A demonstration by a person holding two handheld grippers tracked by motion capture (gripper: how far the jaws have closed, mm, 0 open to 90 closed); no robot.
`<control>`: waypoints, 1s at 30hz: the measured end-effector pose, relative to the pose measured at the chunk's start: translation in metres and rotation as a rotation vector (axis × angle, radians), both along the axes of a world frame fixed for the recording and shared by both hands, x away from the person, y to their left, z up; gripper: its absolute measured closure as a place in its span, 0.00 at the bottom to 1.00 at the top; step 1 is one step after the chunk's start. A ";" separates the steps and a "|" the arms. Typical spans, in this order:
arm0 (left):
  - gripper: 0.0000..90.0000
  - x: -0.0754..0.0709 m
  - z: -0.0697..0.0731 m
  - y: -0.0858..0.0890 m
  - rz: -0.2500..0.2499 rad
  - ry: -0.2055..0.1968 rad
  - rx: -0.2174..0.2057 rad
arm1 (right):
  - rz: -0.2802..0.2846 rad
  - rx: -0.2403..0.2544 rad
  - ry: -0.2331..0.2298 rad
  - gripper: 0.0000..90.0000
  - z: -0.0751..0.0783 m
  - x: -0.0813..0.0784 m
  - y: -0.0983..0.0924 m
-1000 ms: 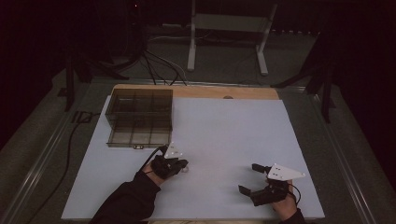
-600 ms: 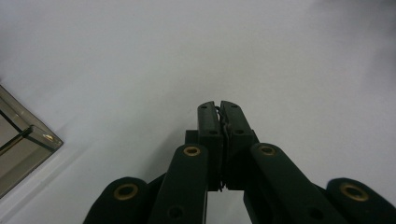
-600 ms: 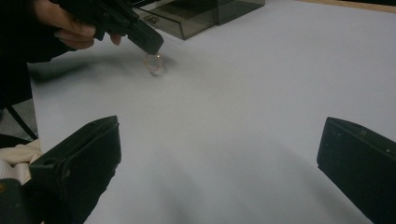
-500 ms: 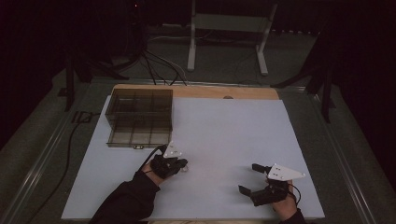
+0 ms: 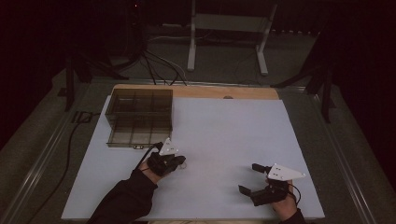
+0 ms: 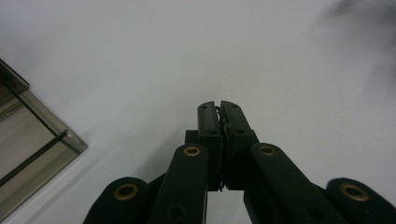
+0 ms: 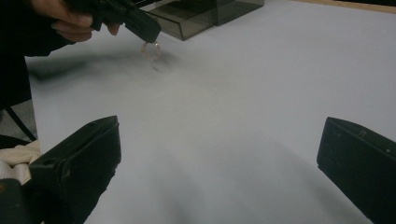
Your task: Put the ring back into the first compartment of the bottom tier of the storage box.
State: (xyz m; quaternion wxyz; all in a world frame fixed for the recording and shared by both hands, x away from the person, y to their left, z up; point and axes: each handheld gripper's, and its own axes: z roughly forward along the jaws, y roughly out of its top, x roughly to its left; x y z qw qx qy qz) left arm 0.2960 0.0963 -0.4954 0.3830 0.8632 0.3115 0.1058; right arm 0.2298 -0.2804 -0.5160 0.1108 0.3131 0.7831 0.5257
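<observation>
From the high view, my left gripper [image 5: 176, 162] hangs just in front of the box [image 5: 140, 116] at the desk's [image 5: 224, 135] far-left corner; my right gripper [image 5: 252, 179] sits near the front-right corner, jaws wide apart.

In the left gripper view, the jaws are pressed together on something thin I cannot make out.

In the right gripper view, a small clear ring [image 7: 151, 49] hangs from the left gripper's tip, just above the desk.
</observation>
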 end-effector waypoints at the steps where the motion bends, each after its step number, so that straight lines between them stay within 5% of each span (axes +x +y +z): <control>1: 1.00 0.000 0.001 0.001 0.002 -0.001 -0.003 | 0.000 0.001 0.000 0.00 0.000 0.000 0.000; 30: 1.00 0.006 0.012 0.020 0.062 -0.043 -0.020 | -0.003 0.001 -0.001 0.00 0.000 0.000 -0.001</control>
